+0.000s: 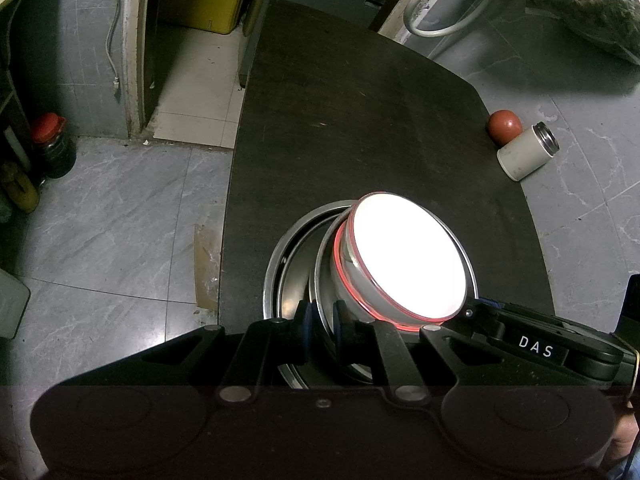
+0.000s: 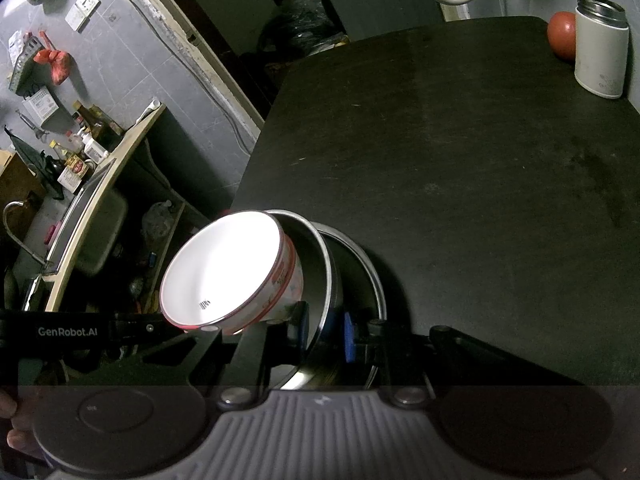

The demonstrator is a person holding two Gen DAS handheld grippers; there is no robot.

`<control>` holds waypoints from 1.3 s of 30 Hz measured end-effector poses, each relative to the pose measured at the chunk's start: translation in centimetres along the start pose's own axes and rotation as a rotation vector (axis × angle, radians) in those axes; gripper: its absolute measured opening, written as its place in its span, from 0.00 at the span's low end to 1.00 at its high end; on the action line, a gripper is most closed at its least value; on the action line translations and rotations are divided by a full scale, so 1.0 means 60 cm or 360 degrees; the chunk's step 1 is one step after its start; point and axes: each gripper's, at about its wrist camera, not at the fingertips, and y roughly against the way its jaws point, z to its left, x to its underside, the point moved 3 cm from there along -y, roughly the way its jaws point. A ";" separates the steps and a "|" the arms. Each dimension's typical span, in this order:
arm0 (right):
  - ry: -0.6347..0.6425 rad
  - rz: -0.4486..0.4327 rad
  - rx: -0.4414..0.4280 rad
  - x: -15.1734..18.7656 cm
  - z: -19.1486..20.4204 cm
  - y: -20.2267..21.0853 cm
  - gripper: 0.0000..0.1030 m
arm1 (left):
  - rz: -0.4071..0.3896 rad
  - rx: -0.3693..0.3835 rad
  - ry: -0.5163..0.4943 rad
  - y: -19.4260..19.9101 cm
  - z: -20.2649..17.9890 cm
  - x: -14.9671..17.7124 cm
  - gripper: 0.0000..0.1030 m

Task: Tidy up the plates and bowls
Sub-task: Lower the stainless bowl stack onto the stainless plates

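Fingers (image 1: 309, 322) of your left gripper (image 1: 320, 326) pinch the rim of a tilted steel plate (image 1: 324, 264); your right gripper (image 2: 325, 330) clamps that plate's opposite rim. A white bowl (image 1: 410, 256) rides in it, over a second steel plate (image 1: 276, 256) on the dark surface (image 1: 340, 120). You appear mid-stacking: level it, then lower it gently. A white canister (image 1: 526, 152) and a red ball (image 1: 505, 123) stand well apart.
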 end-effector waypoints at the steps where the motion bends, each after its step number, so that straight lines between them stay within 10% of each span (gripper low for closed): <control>1: 0.0000 0.0000 0.0000 0.000 0.000 0.000 0.19 | 0.0000 0.0000 0.0000 0.000 0.000 0.000 0.11; 39: 0.0001 0.0003 0.0001 0.000 -0.001 -0.002 0.21 | 0.0002 0.0000 -0.0001 0.000 0.000 -0.001 0.11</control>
